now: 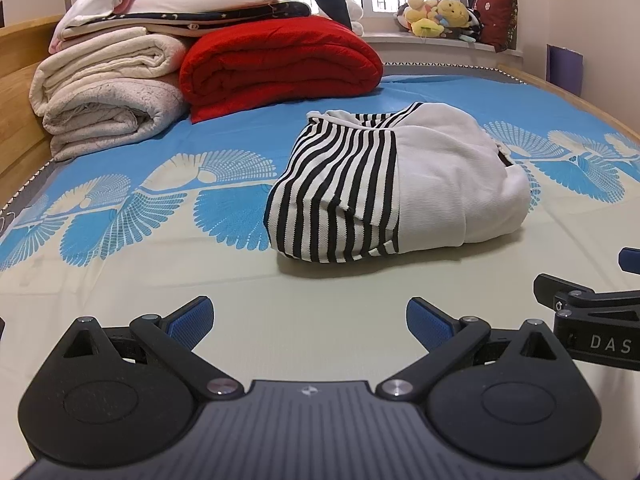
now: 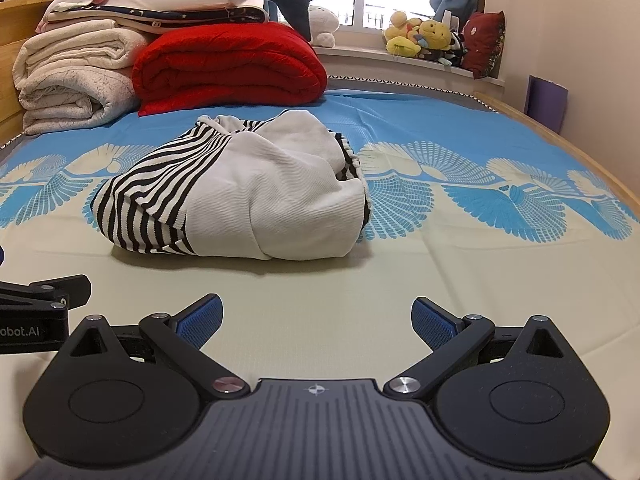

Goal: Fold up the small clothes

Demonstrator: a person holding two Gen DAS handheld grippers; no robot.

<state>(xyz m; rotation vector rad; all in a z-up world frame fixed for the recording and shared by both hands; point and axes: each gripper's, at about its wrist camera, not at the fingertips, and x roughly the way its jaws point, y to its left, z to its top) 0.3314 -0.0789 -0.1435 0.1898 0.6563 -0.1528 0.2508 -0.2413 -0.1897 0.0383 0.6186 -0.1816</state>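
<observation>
Near the bed's middle, on the blue-patterned bedspread [image 1: 140, 280], lies the bundled striped garment [image 1: 396, 184], long axis crosswise. Left gripper [image 1: 310, 322] and right gripper [image 2: 316, 320] hover side by side short of it, both spread wide and empty. It lies ahead-right of the left, ahead-left of the right, about equally near.

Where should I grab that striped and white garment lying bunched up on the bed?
Probably the striped garment at its near striped corner, coming in low from the front with the open left gripper: that edge faces the grippers and lies loose on the bed sheet.
</observation>
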